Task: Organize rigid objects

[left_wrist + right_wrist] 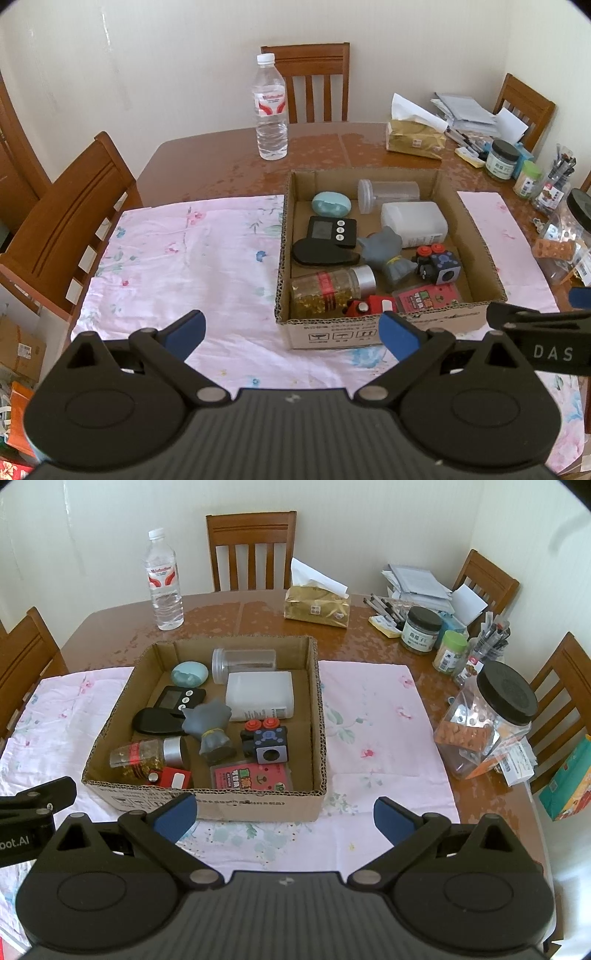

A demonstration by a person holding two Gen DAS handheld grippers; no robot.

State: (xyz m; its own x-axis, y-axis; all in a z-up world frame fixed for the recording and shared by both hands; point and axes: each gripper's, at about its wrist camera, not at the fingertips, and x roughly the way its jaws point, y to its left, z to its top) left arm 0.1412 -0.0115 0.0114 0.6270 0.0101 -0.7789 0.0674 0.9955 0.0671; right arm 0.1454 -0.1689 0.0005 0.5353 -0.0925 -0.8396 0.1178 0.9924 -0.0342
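A shallow cardboard box [476, 314] [317, 686] sits on a pink floral cloth [184, 258] [373, 723]. Inside lie several rigid items: a grey animal figure [388, 254] [212, 727], a pill bottle with a silver cap [332, 288] [147, 755], a black timer [332, 230] [179, 699], a white bottle [413, 221] [260, 694], a clear jar [388, 194] [243, 662] and a dark cube [441, 267] [269, 746]. My left gripper [291, 330] is open, low and in front of the box's near left corner. My right gripper [286, 818] is open before the box's near wall.
A water bottle [271, 110] [164, 583] stands behind the box. A tissue pack [413, 136] [317, 605], jars, pens and papers crowd the table's right side, with a large black-lidded jar [487, 720]. Wooden chairs [66, 221] [251, 550] ring the table.
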